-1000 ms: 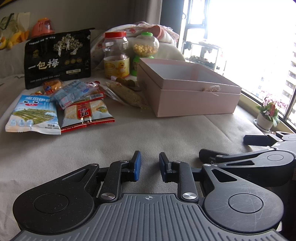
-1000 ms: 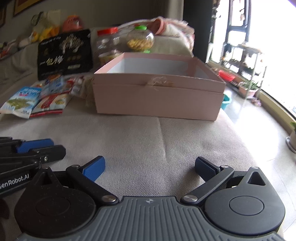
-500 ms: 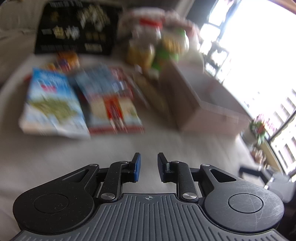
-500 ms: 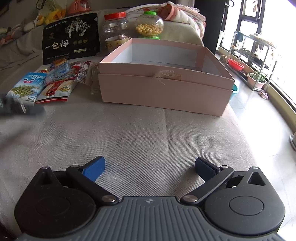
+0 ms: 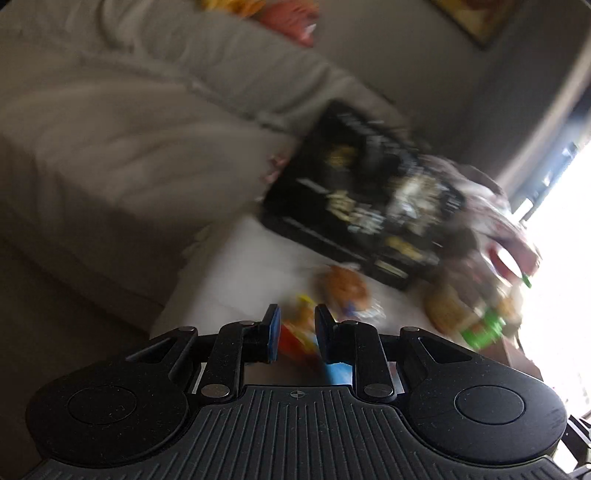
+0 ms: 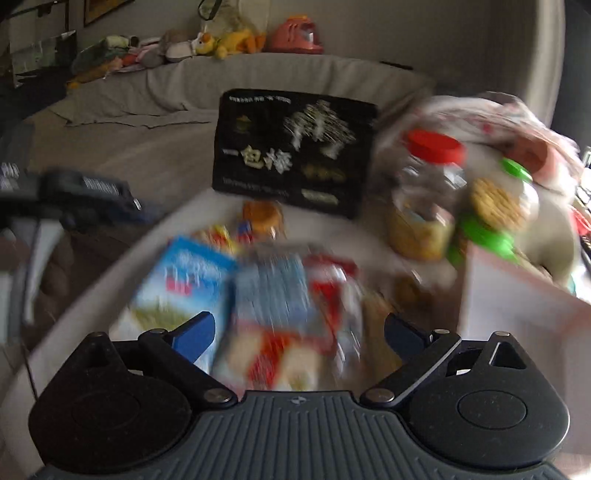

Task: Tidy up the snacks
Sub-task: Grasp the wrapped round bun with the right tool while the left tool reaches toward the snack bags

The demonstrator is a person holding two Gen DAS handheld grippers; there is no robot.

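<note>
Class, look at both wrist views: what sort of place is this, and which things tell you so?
Probably a home living room: a grey sofa with stuffed toys along its back, and a framed picture on the wall.

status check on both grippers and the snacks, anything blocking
Right gripper open above the flat snack packets, holding nothing. Left gripper narrow gap, grip unclear in blur. Pink box at right, no snack seen inside. Nothing blocking the packets.
</note>
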